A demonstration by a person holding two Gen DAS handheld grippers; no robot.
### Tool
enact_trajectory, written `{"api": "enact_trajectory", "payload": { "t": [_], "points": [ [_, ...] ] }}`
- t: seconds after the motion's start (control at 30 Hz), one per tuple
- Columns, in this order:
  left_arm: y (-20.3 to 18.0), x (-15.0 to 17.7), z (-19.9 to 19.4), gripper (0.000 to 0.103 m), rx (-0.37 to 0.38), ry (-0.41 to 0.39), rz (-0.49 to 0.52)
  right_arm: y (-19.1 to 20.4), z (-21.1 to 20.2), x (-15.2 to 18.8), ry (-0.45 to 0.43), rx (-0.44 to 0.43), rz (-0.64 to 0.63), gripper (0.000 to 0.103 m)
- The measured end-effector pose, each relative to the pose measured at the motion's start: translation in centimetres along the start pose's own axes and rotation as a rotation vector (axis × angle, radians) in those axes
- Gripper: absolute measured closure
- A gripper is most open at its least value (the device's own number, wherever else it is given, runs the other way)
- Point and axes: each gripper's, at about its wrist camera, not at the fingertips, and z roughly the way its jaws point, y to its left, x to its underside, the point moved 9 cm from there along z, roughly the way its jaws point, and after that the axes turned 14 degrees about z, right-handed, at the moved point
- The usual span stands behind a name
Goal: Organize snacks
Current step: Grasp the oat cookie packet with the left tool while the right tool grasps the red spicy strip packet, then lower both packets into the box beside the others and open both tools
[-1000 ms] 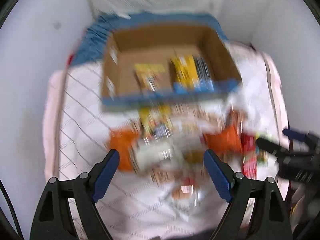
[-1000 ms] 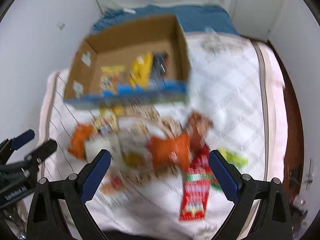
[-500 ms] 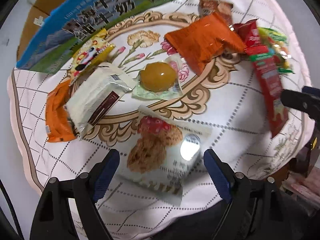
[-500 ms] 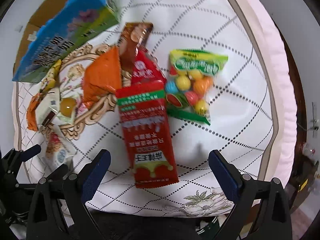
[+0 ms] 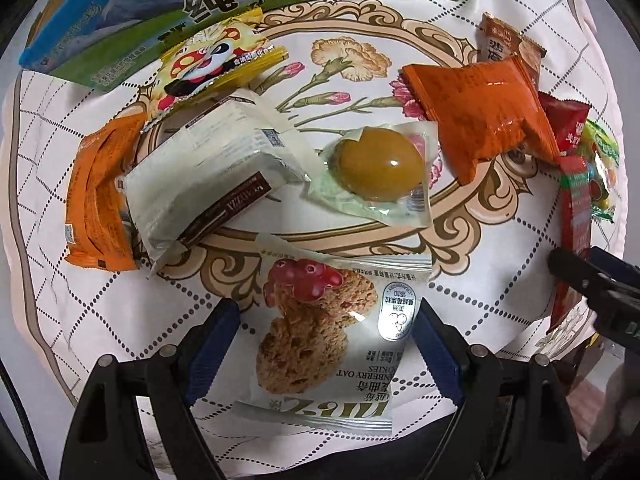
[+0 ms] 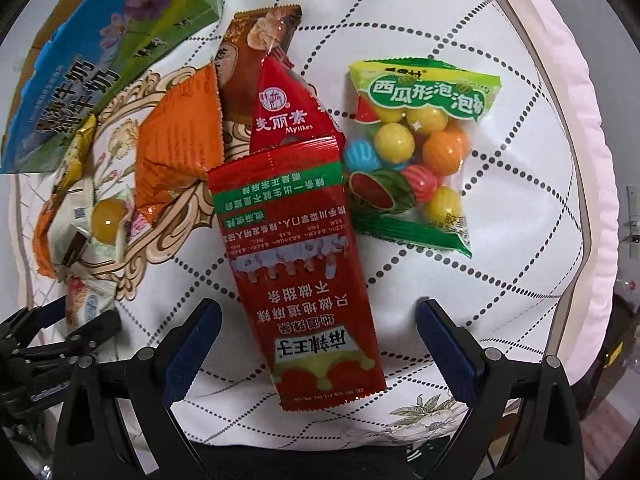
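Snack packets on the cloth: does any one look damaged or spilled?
None looks torn or spilled. They lie loosely, some overlapping: the long red packet covers an edge of the gumball bag.

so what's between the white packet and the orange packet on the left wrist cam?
The clear-wrapped egg lies between the white packet and the orange packet, in the left wrist view.

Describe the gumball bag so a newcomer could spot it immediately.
Start at the quilted white cushion. On its right side, beside the long red packet, lies the gumball bag. It alone is clear, showing coloured balls under a green header.
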Motion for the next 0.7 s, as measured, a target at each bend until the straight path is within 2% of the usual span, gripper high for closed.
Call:
{"api": "enact_trajectory", "payload": {
  "t": [0.07,0.13,0.17,0.27,0.4,0.7],
  "points": [
    [0.0,0.1,-0.1,0.017,0.002,-0.014,0.008,0.3,0.1,0.2,-0.013,0.018,-0.021,0.003],
    [-0.1,0.0,-0.1,0.026,0.004,-0.034,0.021,0.7,-0.1,0.5,-0.027,0.017,-0.038,0.007],
    [-0.1,0.2,-0.3,0.034,-0.003,-0.045,0.026,1.1,-0.2,0.7,-0.037,0.015,-0.045,0.014],
    [-0.2,0.7,-0.8,0.035,-0.008,-0.065,0.029,1.8,-0.8,1.6,-0.061,0.006,-0.057,0.043],
    [-0.2,1.6,-1.3,0.036,-0.009,-0.091,-0.001,2.5,-1.0,2.7,-0.067,-0.018,-0.056,0.049],
    [1.1,3.9,-4.7,0.036,0.052,-0.172,-0.093,5.4,-3.2,4.6,-0.042,-0.122,-0.067,0.052]
  ]
}}
